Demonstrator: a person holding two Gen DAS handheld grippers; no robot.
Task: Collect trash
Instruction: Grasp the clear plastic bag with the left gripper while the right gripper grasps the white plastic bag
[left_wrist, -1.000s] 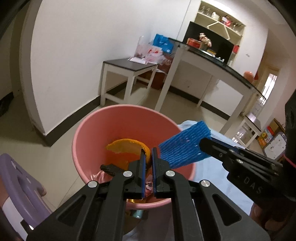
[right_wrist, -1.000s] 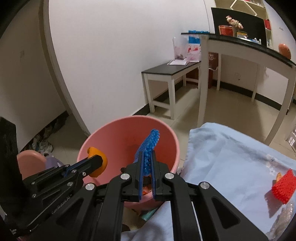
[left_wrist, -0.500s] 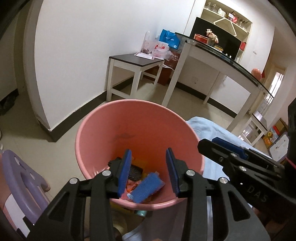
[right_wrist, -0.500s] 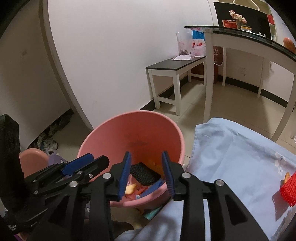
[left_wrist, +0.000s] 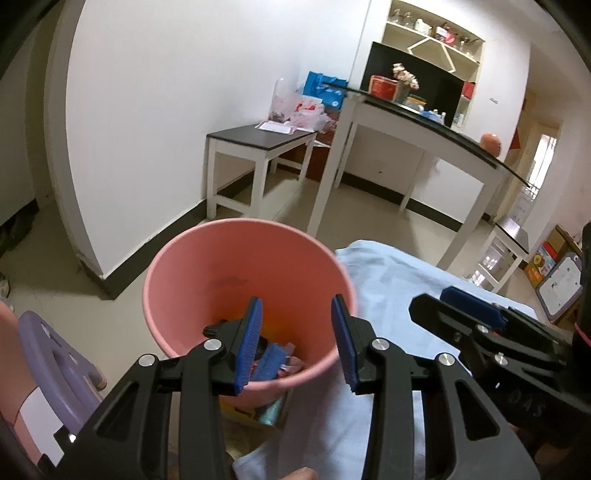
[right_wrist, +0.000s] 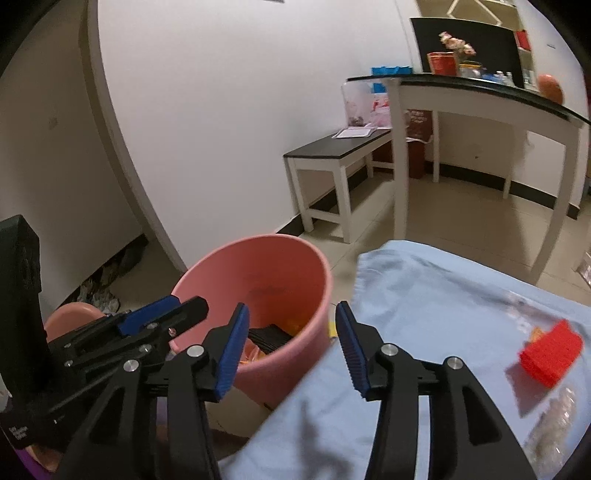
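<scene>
The left gripper (left_wrist: 297, 341) is hanging over the pink bucket (left_wrist: 184, 258) with its jaws spread wide and nothing between them. The right gripper (right_wrist: 291, 349) is hovering just beside it, at the edge of the light blue tablecloth (right_wrist: 424, 302), its jaws also gaping and empty. A blue foam net (left_wrist: 272, 363) is lying at the bottom of the bucket among other scraps. A red foam net (right_wrist: 550, 354) is sitting on the tablecloth, well apart from the bucket.

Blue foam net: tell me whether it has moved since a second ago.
Yes. The blue foam net was clamped in the right claw above the pink bucket rim; now it lies down inside, at the bottom.
</scene>
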